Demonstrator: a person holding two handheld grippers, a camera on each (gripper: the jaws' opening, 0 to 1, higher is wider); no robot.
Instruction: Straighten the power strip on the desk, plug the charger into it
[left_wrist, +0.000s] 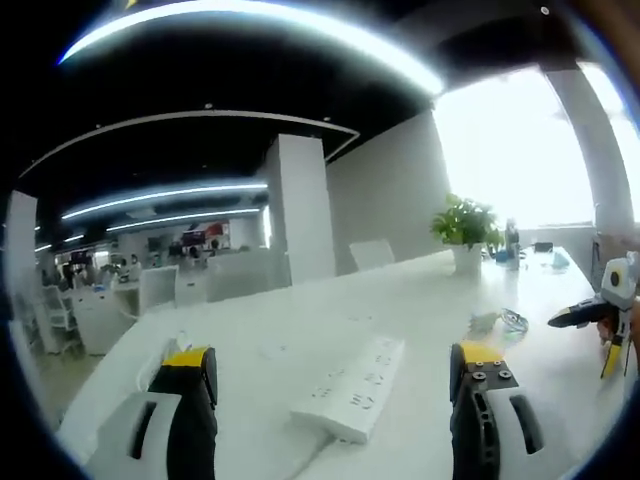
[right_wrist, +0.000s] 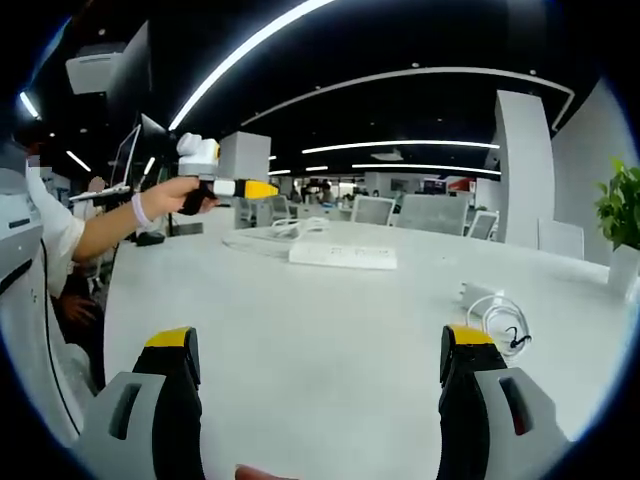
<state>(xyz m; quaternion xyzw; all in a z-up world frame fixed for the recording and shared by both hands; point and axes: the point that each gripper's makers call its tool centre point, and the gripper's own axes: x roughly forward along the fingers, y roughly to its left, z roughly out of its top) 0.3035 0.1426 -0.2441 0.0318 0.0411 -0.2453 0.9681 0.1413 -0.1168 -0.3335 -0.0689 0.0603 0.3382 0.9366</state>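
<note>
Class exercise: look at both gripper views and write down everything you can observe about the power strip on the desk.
The power strip is a long white block, plastic by its look, lying flat on the white desk with its socket face up. Rows of sockets run along its top. In the left gripper view it sits askew between the open fingers, untouched. A white cable leaves one end. In the right gripper view it lies farther away, beyond the charger.
</note>
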